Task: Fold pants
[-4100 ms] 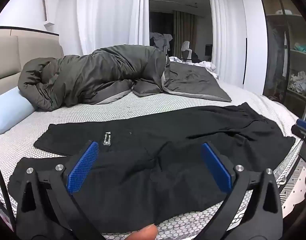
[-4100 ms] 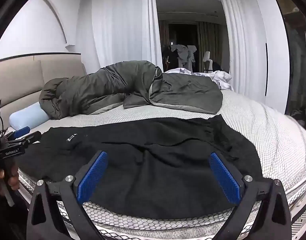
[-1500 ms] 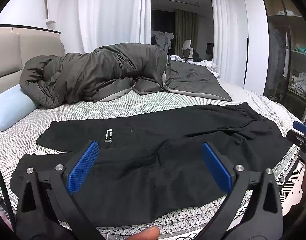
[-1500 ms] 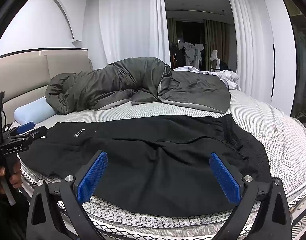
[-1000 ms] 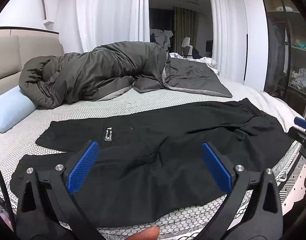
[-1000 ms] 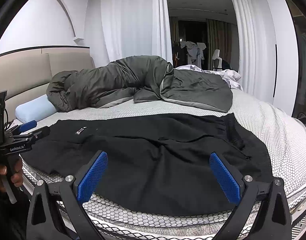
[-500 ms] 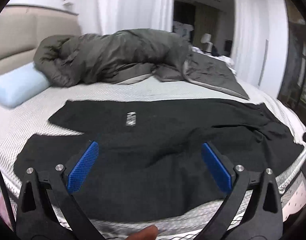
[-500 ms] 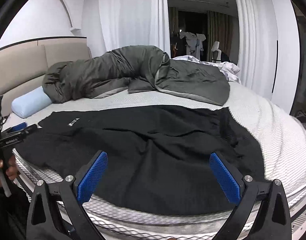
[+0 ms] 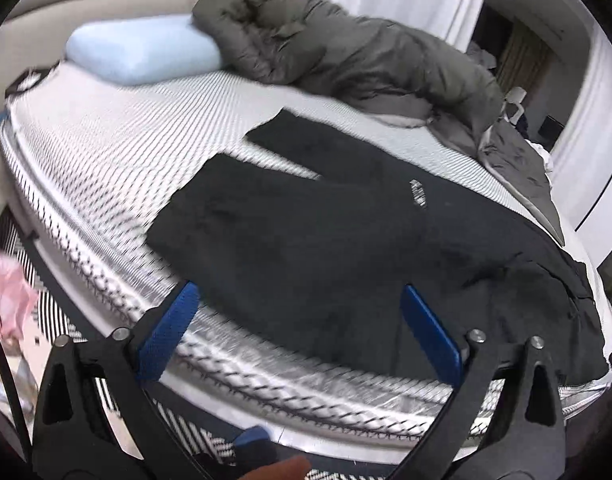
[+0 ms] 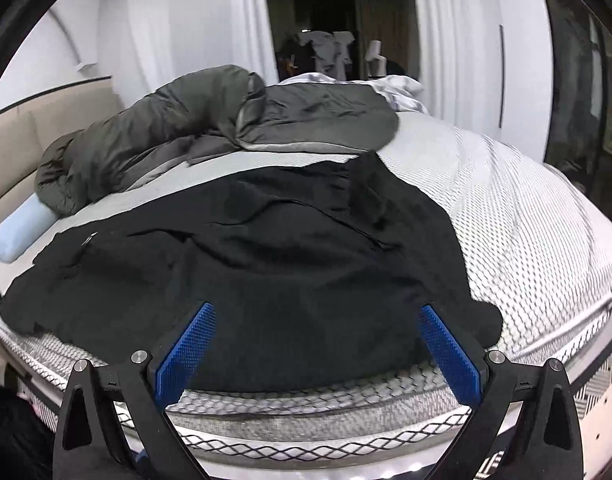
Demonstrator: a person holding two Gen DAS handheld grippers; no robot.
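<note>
The black pants (image 9: 346, 248) are lying spread flat across the near part of the bed (image 9: 106, 152), unfolded, with the two legs running off toward the light blue pillow (image 9: 142, 54) at the headboard end and parting a little at the cuffs. A small pale label (image 9: 418, 192) is showing on the far leg. From the right-hand view the same pants (image 10: 266, 264) are filling the middle of the mattress (image 10: 526, 216), the waist end rumpled and lying close to the near edge of the bed.

The left gripper (image 9: 302, 320) is hanging over the near edge by the leg end, tipped downward, its blue pads (image 9: 168, 330) standing wide apart; the jaws have just been closing a touch, with nothing pinched between them, and the near leg's fabric is only showing in the gap beyond. That picture is smeared with motion, so I cannot say whether the tips are brushing the cloth. A fingertip (image 9: 282, 470) of the person holding it is peeking in at the bottom.

The right gripper (image 10: 312, 346) is hovering over the waist end, also angled down, its fingers (image 10: 450, 350) spread wide and gripping nothing.

Behind the pants, a dark olive duvet (image 10: 166, 136) is heaped along the far side, touching the pillow (image 10: 18, 232). White curtains (image 10: 186, 32) are hanging beyond the bed.
</note>
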